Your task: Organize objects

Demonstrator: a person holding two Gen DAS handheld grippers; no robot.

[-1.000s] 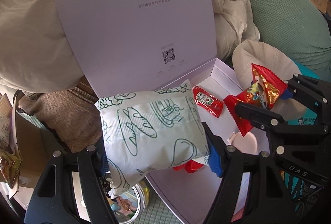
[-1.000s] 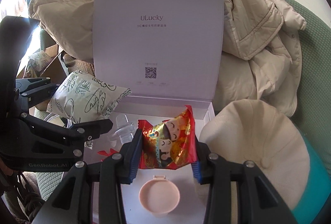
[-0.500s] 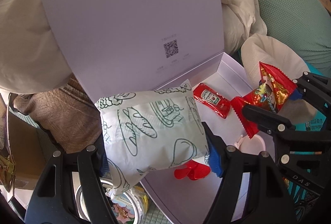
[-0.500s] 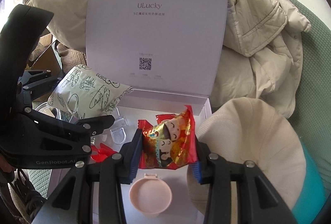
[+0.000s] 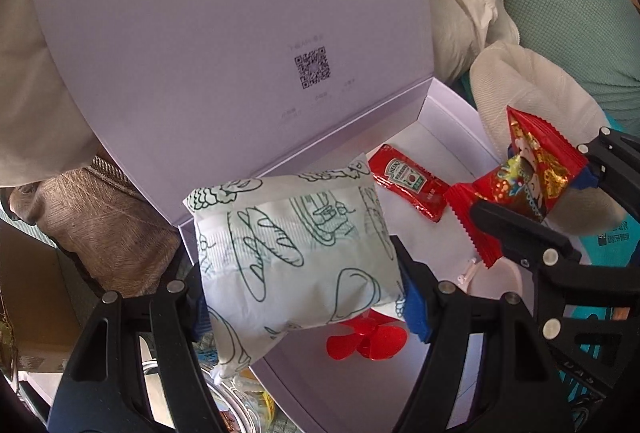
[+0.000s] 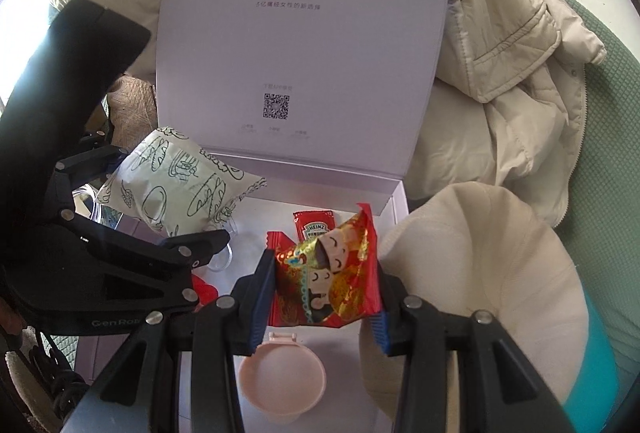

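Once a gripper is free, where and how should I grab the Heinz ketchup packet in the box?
Take the ketchup packet across its narrow width, mid-body, coming straight down. It lies flat on the box floor, so thin that the pads must touch the floor beside its long edges. Both grippers are full now.
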